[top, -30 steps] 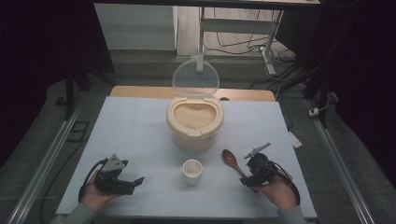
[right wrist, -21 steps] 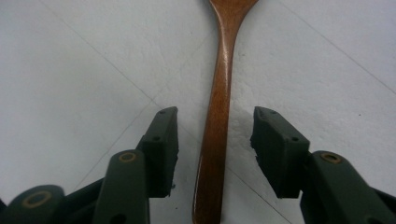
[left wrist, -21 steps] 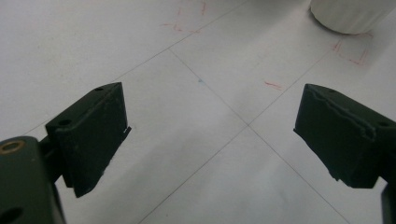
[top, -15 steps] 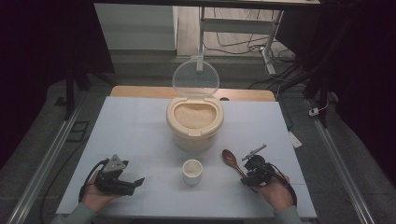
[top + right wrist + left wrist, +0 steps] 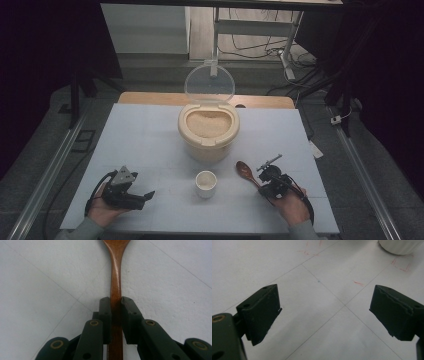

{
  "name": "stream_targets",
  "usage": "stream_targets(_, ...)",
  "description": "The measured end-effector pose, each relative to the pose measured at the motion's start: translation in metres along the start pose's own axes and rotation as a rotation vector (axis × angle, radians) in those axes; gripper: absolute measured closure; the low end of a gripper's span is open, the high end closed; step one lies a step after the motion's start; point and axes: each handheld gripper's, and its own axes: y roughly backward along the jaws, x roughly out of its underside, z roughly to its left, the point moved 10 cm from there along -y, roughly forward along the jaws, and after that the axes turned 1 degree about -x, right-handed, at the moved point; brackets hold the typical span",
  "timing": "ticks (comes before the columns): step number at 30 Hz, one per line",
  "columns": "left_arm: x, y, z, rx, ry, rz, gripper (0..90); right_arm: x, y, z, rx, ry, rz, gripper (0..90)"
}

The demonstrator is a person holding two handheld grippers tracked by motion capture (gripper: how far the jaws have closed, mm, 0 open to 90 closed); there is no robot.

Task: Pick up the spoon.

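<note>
Pale bench (image 5: 150,145) under dim light: a wooden spoon (image 5: 246,172) lies flat on it, its handle clenched between the jaws of the right tool (image 5: 270,184), its bowl pointing ahead of that tool. Just left of the spoon stands a small white cup (image 5: 206,183); beyond, an open container of rice (image 5: 208,128), lid raised. The left tool (image 5: 135,196) rests with jaws spread wide, holding nothing. Judging by this, the spoon is gripped but not lifted; any scooping remains undone.
</note>
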Motion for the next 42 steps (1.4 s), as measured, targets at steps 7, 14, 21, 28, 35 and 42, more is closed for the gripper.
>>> stream_targets(7, 0.000, 0.000, 0.000, -0.001, -0.004, 0.002, 9.5, -0.002, 0.006, 0.000, -0.052, 0.008, -0.037, 79.4)
stream_targets(14, 0.001, 0.000, 0.000, -0.004, -0.010, 0.006, 9.6, -0.009, 0.025, -0.001, -0.099, 0.011, -0.135, 79.4)
stream_targets(21, 0.002, -0.001, 0.001, -0.006, -0.011, 0.009, 9.5, -0.014, 0.041, 0.000, -0.153, 0.019, -0.218, 79.4)
stream_targets(28, 0.003, -0.002, 0.002, -0.011, -0.013, 0.014, 9.6, -0.022, 0.062, 0.009, -0.200, 0.071, -0.297, 79.4)
stream_targets(35, 0.003, -0.002, 0.002, -0.014, -0.013, 0.016, 9.6, -0.027, 0.073, 0.021, -0.222, 0.122, -0.337, 79.4)
stream_targets(42, 0.003, -0.002, 0.003, -0.014, -0.011, 0.016, 9.6, -0.031, 0.077, 0.028, -0.235, 0.159, -0.353, 79.4)
